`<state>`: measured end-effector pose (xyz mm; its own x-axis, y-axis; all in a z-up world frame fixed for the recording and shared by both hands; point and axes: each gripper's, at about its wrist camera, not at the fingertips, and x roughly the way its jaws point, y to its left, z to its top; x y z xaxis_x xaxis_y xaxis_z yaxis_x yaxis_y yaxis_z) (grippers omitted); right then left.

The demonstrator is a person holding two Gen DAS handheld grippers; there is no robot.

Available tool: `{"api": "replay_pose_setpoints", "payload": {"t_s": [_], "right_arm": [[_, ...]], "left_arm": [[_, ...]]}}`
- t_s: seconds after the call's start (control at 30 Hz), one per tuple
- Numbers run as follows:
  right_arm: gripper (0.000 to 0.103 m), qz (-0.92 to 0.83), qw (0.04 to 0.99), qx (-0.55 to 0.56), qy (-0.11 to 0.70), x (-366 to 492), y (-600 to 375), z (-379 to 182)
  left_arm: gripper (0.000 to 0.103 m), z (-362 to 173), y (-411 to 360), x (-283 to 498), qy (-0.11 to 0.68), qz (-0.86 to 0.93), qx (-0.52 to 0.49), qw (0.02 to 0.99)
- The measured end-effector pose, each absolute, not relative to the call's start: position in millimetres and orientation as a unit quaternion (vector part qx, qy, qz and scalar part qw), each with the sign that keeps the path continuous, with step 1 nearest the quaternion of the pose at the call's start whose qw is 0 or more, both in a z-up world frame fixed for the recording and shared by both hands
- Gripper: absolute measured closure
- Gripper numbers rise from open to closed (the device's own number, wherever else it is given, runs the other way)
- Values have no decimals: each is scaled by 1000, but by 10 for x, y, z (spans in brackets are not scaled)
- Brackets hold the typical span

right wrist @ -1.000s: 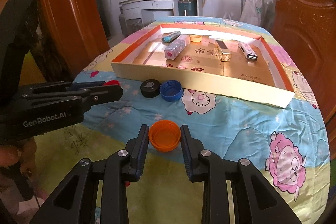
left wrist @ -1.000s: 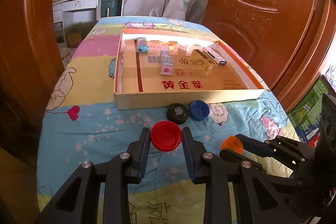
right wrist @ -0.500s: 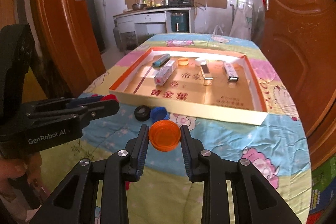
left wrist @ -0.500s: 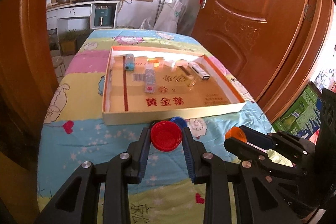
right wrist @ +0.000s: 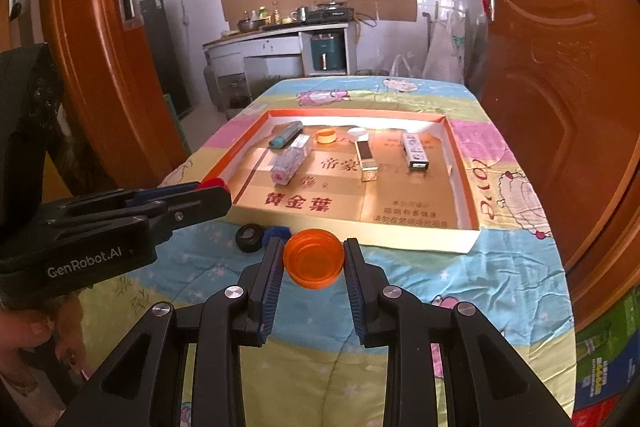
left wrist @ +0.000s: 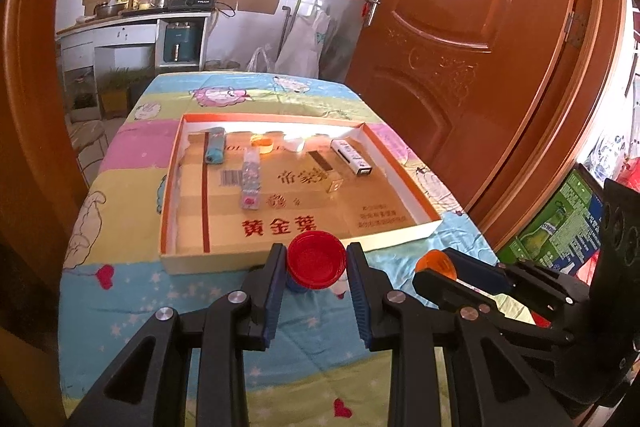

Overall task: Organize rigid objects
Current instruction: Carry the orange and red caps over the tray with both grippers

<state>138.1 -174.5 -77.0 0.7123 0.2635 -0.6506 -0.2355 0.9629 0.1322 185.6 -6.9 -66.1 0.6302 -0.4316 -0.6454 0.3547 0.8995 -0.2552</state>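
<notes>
above the bed, left fingers (left wrist: 316, 261) pinch a red cap (left wrist: 316, 259), right fingers (right wrist: 313, 259) an orange cap (right wrist: 313, 257), both raised for the tray (right wrist: 360, 237) at twelve o'clock.

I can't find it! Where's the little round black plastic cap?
In the right wrist view, the round black plastic cap lies on the bedspread beside the blue cap, just before the cardboard tray.

There are six bottle caps: one red (left wrist: 316, 260), two orange (right wrist: 313, 258) (right wrist: 326, 136), one black (right wrist: 249, 237), one blue (right wrist: 276, 231), one white (right wrist: 359, 134). The one cardboard tray (right wrist: 416, 239) also holds four small boxes or tubes (right wrist: 286, 134) (right wrist: 290, 159) (right wrist: 367, 159) (right wrist: 416, 151).
</notes>
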Motion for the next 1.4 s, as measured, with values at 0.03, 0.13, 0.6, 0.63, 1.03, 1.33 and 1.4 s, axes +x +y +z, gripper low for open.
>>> {"api": "replay_pose_setpoints", "payload": {"t_s": [0.03, 0.13, 0.6, 0.63, 1.03, 1.33, 1.4], "right_arm": [[72, 132, 926, 20, 353, 1392, -1765, -760], [72, 125, 928, 19, 349, 1414, -1816, -733], [72, 96, 930, 35, 353, 1632, -2121, -723], [72, 94, 930, 36, 353, 1651, -2136, -729], [72, 85, 928, 40, 362, 1983, -2318, -773], [72, 84, 922, 46, 374, 2262, -2400, -877], [72, 85, 921, 49, 378, 2324, -2417, -910]], "left_arm": [[72, -651, -89, 1873, 370, -220, -52, 901], [72, -633, -138, 1915, 369, -225, -53, 900], [72, -638, -374, 2171, 379, -235, -49, 894], [72, -641, -389, 2194, 381, -235, -49, 893], [72, -771, -582, 2481, 398, -241, -46, 884], [72, -935, -645, 2779, 416, -232, -49, 878], [72, -974, -636, 2847, 420, -227, -49, 877]]}}
